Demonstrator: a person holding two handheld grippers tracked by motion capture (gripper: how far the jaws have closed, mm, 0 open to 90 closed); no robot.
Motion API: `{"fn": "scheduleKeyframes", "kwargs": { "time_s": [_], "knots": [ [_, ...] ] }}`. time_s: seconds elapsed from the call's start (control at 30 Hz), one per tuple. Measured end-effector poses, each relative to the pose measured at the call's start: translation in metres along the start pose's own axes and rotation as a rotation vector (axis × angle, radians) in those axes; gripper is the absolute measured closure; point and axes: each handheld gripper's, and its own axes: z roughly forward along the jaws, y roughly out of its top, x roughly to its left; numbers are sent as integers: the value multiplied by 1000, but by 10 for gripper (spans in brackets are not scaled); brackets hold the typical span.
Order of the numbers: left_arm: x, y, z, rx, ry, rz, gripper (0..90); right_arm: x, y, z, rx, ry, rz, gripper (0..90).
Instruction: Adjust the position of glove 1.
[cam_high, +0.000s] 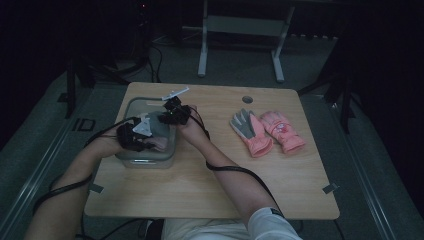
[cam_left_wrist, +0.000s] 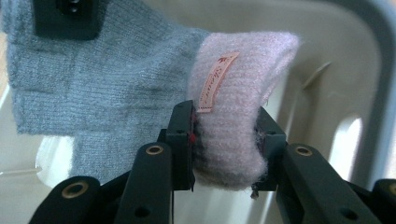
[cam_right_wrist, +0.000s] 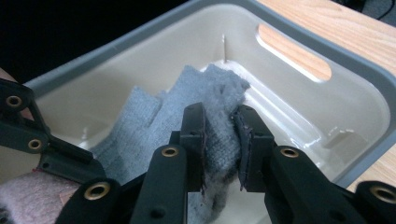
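We hold a grey knitted glove (cam_left_wrist: 98, 88) with a pink cuff (cam_left_wrist: 243, 107) over the open tub (cam_right_wrist: 355, 98) at the left of the table (cam_high: 210, 185). Our left gripper (cam_left_wrist: 225, 140) is clamped on the cuff, and our right gripper (cam_right_wrist: 223, 144) is pinched on the grey finger end, so the glove hangs stretched between us, inside the tub's walls. The risk we see is in letting go unevenly: if one claw opens first, the glove could swing and drape over the tub's rim instead of landing flat inside. The fuzzy knit could also snag on a pad and lift back out with us. The pair of pink gloves (cam_high: 267, 131) lies well apart at the right.
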Motion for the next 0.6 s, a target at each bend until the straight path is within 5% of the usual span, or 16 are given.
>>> {"fn": "scheduleKeyframes", "kwargs": {
  "time_s": [0.2,0.43,0.6],
  "knots": [
    [6,6,13,86,-22,7,657,-5,-6,3,11,-32,13,671],
    [13,10,17,91,-44,-42,634,-10,-8,-17,-41,0,44,594],
    [13,11,15,117,-42,-103,430,-11,-10,-31,-68,14,44,552]
  ]
}}
